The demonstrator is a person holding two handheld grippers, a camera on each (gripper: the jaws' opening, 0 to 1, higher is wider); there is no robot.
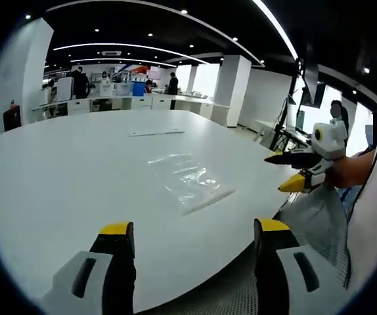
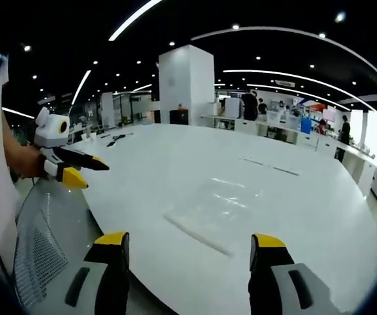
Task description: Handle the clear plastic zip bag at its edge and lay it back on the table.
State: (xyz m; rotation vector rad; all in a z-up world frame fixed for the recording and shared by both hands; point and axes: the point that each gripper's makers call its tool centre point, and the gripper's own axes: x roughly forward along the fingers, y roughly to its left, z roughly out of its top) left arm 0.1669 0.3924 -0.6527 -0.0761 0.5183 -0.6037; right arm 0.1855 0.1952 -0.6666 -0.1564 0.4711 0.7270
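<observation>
A clear plastic zip bag [image 1: 187, 180] lies flat on the white table [image 1: 57, 177], its zip strip at the near edge. In the right gripper view the same bag [image 2: 218, 209] lies ahead of the jaws. My left gripper [image 1: 194, 231] is open over the table's near edge, short of the bag, with nothing between its jaws. My right gripper [image 2: 188, 241] is also open and holds nothing, just short of the zip strip. The right gripper [image 1: 292, 172] enters the left gripper view at the right, and the left gripper [image 2: 83, 169] shows at the left of the right gripper view.
A thin strip [image 1: 155, 132] lies farther back on the table [image 2: 320, 216]. A mesh chair back [image 2: 37, 243] sits off the table's edge. Desks, people and a white pillar [image 2: 185, 82] stand beyond the table.
</observation>
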